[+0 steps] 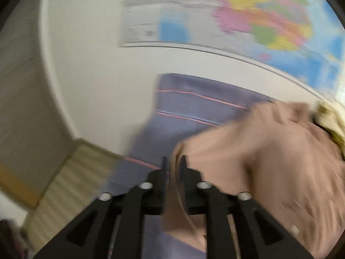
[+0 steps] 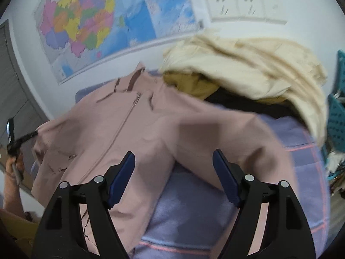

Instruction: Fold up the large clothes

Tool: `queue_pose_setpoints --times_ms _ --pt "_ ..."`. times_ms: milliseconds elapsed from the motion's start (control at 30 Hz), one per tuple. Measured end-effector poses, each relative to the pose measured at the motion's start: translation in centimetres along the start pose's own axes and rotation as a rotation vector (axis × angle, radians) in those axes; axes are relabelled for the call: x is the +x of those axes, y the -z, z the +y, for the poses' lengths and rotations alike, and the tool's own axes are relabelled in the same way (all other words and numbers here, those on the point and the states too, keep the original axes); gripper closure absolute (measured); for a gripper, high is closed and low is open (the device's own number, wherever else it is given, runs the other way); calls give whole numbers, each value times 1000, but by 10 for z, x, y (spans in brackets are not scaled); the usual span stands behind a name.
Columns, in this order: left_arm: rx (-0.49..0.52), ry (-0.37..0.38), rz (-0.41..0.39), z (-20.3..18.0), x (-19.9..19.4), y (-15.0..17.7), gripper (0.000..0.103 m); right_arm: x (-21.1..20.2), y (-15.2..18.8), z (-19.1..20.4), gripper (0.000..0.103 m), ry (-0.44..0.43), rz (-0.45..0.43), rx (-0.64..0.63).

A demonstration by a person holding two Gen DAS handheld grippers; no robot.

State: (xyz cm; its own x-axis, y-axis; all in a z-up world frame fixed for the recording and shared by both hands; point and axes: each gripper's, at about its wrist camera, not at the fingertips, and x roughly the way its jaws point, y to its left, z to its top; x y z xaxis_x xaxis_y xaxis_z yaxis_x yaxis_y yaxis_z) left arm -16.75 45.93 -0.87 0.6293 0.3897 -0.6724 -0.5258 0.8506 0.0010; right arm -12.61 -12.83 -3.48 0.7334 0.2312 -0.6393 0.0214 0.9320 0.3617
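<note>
The left gripper (image 1: 174, 163) has its two black fingers drawn narrow, and a fold of the pink garment (image 1: 258, 155) runs between them; it appears pinched there, though the view is blurred. The right gripper (image 2: 173, 166) stands wide, its blue-padded fingers (image 2: 121, 178) apart with nothing between them, hovering just above the pink garment (image 2: 133, 129) near one edge.

Outward from the tools, the garment lies spread over a lilac bed cover (image 2: 194, 211) crossed with thin pink stripes. It looks like a zip-front jacket, the zip line running up its middle, and it is rumpled and partly bunched rather than flat. At its left edge in the right wrist view, a hand (image 2: 15, 164) grips the handle of the other tool.

Beyond the garment sits a heap of unfolded clothes (image 2: 254, 73): cream fabric on top, mustard and black beneath. A teal perforated basket (image 2: 336, 118) shows at the far right. A coloured map (image 2: 90, 26) and wall sockets (image 2: 243, 6) hang on the white wall behind.

Judging by this, folding is at an early stage: the jacket shows no neat fold yet, and the heap is not begun.
</note>
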Motion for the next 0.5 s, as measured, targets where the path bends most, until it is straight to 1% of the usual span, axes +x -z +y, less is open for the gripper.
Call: queue_pose_setpoints --times_ms 33,67,100,133,167,200,233,267,300,333,400,467,500 --pt "-6 -97 20 1 8 -5 65 7 2 -2 29 -22 21 15" --pt "4 -143 39 0 14 -6 62 14 4 -3 30 -53 48 31" --pt "16 -101 55 -4 15 -4 58 21 9 -5 30 -81 77 51" --pt "21 -3 68 -10 14 0 55 24 14 -5 28 -98 94 65" --pt "33 138 82 -19 10 9 52 26 19 -6 26 -122 110 73" --pt "50 228 99 -25 6 16 40 26 26 -5 25 -150 128 80" --pt "71 323 122 -34 2 27 31 25 31 -4 18 -162 136 86" --pt "89 388 135 -42 -2 36 31 24 39 -3 11 -186 148 96" --pt "120 451 153 -52 -7 48 30 23 44 -3 10 -209 156 105" --pt "152 496 178 -62 -10 61 26 23 49 -2 10 -234 164 114" --pt "203 548 230 -75 -12 82 24 23 60 0 10 -283 184 127" --pt "246 602 274 -88 -13 99 24 26 66 4 12 -295 208 117" --pt "274 620 287 -95 -14 107 21 28 69 6 15 -302 218 112"
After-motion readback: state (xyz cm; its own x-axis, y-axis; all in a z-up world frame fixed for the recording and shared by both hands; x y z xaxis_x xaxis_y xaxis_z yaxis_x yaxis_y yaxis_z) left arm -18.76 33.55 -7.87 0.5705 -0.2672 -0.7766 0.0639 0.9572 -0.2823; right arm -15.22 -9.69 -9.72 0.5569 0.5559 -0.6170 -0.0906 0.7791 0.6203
